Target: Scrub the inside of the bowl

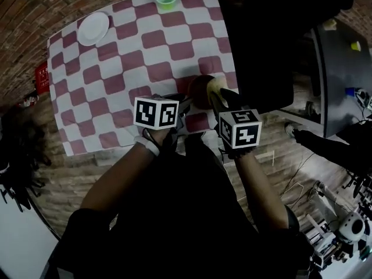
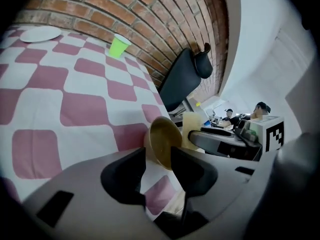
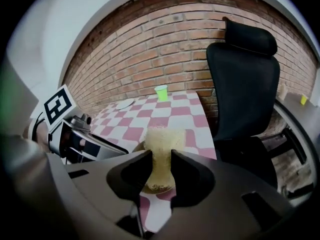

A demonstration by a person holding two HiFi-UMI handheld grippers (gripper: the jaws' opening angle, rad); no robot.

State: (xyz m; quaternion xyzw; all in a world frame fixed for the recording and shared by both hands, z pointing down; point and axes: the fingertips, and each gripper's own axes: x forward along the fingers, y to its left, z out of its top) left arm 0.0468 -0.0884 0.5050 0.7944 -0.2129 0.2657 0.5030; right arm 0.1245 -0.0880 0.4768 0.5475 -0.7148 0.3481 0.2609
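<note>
The bowl point(image 1: 199, 92) sits near the table point(image 1: 116, 86) edge with open room beyond; left tool point(image 2: 158, 155) released, right tool point(image 3: 161, 158) clenches sponge point(image 3: 163, 136).

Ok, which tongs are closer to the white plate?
Left. The left tongs are open at the near edge of the table, with the plate off toward the far left corner; the right tongs, gripping the sponge, are further right of it.

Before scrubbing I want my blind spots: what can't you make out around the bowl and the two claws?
Left gripper view: lower part of the bowl sits behind the open left claw; contact unclear.
Right gripper view: bowl mostly behind the sponge and the right claw clamping it.
Head view: claw tips under the marker cubes; bowl's inside too dark and small.
</note>
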